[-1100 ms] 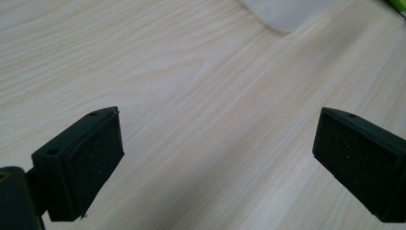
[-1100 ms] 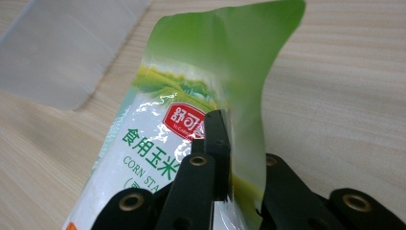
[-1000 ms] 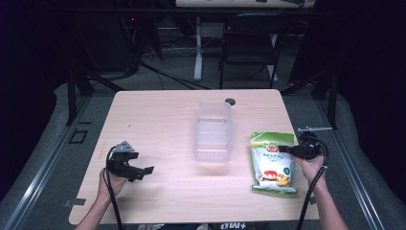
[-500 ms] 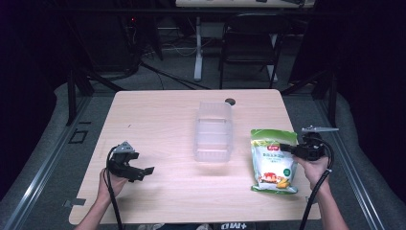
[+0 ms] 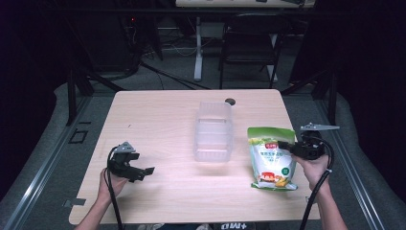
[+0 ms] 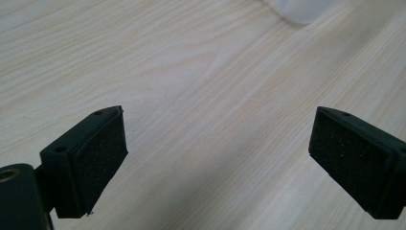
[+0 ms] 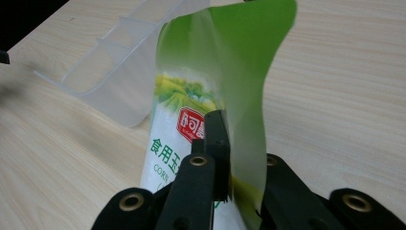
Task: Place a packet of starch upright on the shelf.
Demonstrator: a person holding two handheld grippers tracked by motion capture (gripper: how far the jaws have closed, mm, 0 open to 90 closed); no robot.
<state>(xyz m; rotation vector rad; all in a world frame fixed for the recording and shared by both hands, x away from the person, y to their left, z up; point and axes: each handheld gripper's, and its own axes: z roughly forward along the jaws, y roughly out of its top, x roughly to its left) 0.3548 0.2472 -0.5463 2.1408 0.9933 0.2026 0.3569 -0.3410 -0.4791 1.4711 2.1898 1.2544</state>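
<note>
The right gripper (image 5: 287, 145) had its jaws clenched on the side edge of a green and white printed plastic food pouch (image 5: 271, 158). In the right gripper view, the two black jaws pinched the pouch (image 7: 210, 96) edge between them, and the upper part of the pouch stood up from the light wooden tabletop (image 7: 344, 86). In the high view, the pouch was at the right side of the tabletop (image 5: 158, 120), near its right edge and just beside a clear, ribbed plastic storage bin (image 5: 213, 132) that stood at the centre. The person's right hand (image 5: 313, 165) held the gripper from the bottom right.

The left gripper (image 5: 143, 172) was at the front left of the tabletop, well apart from the bin. Its jaws were released and stood wide apart over bare wood, with nothing between them, as the left gripper (image 6: 218, 158) view showed.
</note>
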